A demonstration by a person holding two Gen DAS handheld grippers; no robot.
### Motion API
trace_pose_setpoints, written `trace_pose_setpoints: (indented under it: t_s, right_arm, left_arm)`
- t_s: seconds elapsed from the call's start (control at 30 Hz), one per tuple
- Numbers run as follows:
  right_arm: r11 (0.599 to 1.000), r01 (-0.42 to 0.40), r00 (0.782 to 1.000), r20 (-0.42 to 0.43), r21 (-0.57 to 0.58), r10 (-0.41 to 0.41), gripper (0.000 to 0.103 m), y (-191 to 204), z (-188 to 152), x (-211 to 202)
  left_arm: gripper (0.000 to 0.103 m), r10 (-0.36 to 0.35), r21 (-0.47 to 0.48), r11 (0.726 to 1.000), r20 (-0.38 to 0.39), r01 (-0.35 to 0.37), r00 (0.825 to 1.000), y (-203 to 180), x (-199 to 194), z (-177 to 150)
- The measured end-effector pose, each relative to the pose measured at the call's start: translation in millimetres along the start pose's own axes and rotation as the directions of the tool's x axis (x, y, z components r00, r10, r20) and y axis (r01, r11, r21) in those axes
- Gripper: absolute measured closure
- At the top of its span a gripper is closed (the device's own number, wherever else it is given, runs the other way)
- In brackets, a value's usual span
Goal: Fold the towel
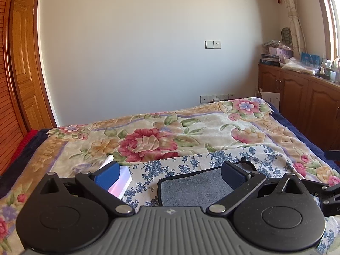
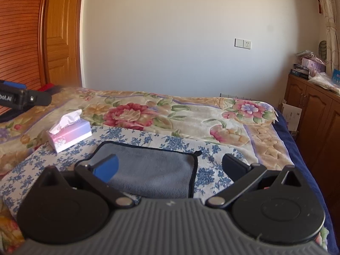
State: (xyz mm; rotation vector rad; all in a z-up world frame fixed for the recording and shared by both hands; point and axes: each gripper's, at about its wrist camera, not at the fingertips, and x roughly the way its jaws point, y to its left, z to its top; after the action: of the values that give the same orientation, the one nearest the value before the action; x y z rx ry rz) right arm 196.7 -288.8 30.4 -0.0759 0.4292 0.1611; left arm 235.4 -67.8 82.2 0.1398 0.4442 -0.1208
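Observation:
A grey towel with black trim (image 2: 153, 167) lies flat on a blue-flowered cloth (image 2: 148, 138) on the bed. It also shows in the left wrist view (image 1: 195, 189). My left gripper (image 1: 170, 175) is open, above the towel's left edge, with nothing between its fingers. My right gripper (image 2: 170, 167) is open above the towel's near right part, holding nothing. The towel's near edge is hidden behind both gripper bodies. Part of the left gripper (image 2: 21, 98) shows at the left of the right wrist view.
A pink tissue box (image 2: 70, 132) stands on the cloth left of the towel, also in the left wrist view (image 1: 121, 182). A floral blanket (image 1: 170, 131) covers the bed. Wooden cabinets (image 1: 308, 97) stand at the right, a wooden door (image 2: 61, 31) at the left.

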Motion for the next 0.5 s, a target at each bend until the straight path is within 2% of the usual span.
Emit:
trace_pose_setpoints:
  t_s: [0.5]
  right_arm:
    - [1.0,-0.022,0.999,0.039,0.0,0.022,0.0,14,4,-53]
  left_arm:
    - [0.0,0.019,0.017,1.0,0.013,-0.02,1.0,4,-65,-4]
